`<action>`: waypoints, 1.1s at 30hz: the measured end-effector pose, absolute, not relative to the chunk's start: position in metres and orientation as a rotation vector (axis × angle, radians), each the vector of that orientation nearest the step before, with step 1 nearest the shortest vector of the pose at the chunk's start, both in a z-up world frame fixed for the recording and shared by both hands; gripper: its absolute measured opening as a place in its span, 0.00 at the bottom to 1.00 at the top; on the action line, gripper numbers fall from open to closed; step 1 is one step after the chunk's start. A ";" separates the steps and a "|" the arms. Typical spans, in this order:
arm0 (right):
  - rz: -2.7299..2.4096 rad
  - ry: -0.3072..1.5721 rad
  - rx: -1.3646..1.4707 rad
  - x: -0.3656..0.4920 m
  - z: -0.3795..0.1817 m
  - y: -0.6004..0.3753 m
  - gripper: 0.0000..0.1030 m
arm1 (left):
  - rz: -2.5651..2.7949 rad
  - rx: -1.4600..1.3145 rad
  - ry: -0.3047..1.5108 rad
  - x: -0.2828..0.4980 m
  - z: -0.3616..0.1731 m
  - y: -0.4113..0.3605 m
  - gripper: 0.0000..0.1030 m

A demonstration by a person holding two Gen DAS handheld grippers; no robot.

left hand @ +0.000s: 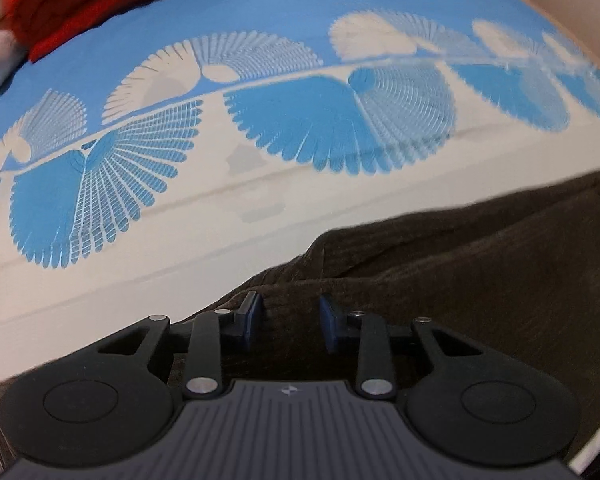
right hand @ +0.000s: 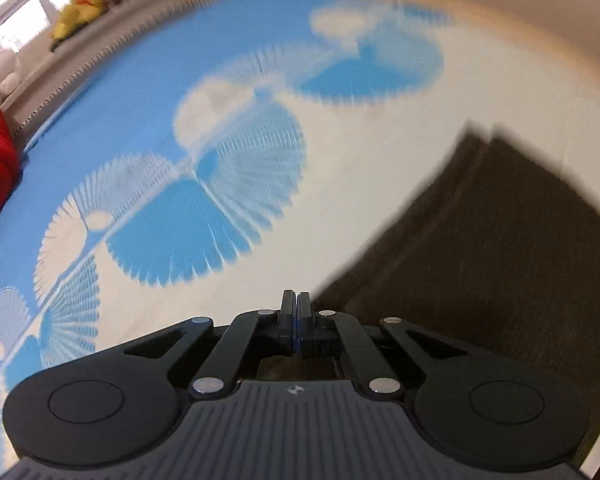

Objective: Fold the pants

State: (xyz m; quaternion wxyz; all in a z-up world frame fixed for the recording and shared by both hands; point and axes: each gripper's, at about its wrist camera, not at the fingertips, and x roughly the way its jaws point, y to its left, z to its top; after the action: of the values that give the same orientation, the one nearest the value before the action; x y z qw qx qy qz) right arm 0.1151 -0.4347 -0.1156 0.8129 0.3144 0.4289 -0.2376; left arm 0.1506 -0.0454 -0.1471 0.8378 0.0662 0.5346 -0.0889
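Dark brown corduroy fills the space under both tools. Our left gripper hangs over the pants with its blue-faced jaws partly spread; a ridge of the ribbed cloth lies between them, but we cannot tell whether the pads press on it. Our right gripper has its jaws pressed together at the edge of the fabric; whether a thin hem is caught between them we cannot make out, as the view is smeared by motion.

From the right wrist view, the pants lie as a stacked slab with two straight edges stepped one behind the other and a squared far corner, so we judge at least one fold is made. From the left wrist view, the cloth bunches into soft creases near the jaws, so smoothing and likely a further fold remain.

The pants rest on a bedsheet, smooth and flat, blue with cream fan-shaped shell prints and a broad cream band. A thick red folded textile sits well apart at the far corner.
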 end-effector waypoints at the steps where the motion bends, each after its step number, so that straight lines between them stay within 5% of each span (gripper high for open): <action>1: -0.495 0.898 0.699 0.110 -0.112 -0.443 0.03 | -0.228 0.120 1.117 0.148 -0.138 -0.047 0.32; 2: -0.474 0.875 0.709 0.105 -0.106 -0.448 0.04 | -0.279 0.103 1.099 0.144 -0.129 -0.050 0.32; 4: -0.411 0.815 0.692 0.094 -0.092 -0.461 0.19 | -0.361 0.095 1.090 0.138 -0.125 -0.059 0.32; 6: -0.385 0.760 0.640 0.078 -0.081 -0.475 0.48 | -0.421 0.109 1.127 0.137 -0.138 -0.070 0.31; 9: -0.393 0.714 0.607 0.050 -0.073 -0.504 0.49 | -0.333 0.229 1.167 0.145 -0.178 -0.081 0.16; 14: -0.549 0.631 0.674 -0.016 -0.063 -0.560 0.49 | -0.201 0.166 1.125 0.140 -0.160 -0.081 0.15; 25: -0.767 0.573 1.024 -0.145 -0.135 -0.658 0.49 | -0.287 -0.007 1.110 0.023 -0.072 -0.064 0.29; 27: -0.752 0.575 1.095 -0.152 -0.148 -0.666 0.50 | -0.320 -0.046 1.062 -0.002 -0.072 -0.058 0.35; 33: -0.661 0.590 1.234 -0.143 -0.173 -0.673 0.50 | -0.103 -0.028 1.082 -0.015 -0.101 -0.047 0.34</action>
State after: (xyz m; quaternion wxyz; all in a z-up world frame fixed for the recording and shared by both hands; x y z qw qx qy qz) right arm -0.1427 -0.6732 -0.1732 0.7251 0.5595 0.2675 -0.2994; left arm -0.0151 -0.0467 -0.1014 0.8559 -0.0134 0.5146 -0.0491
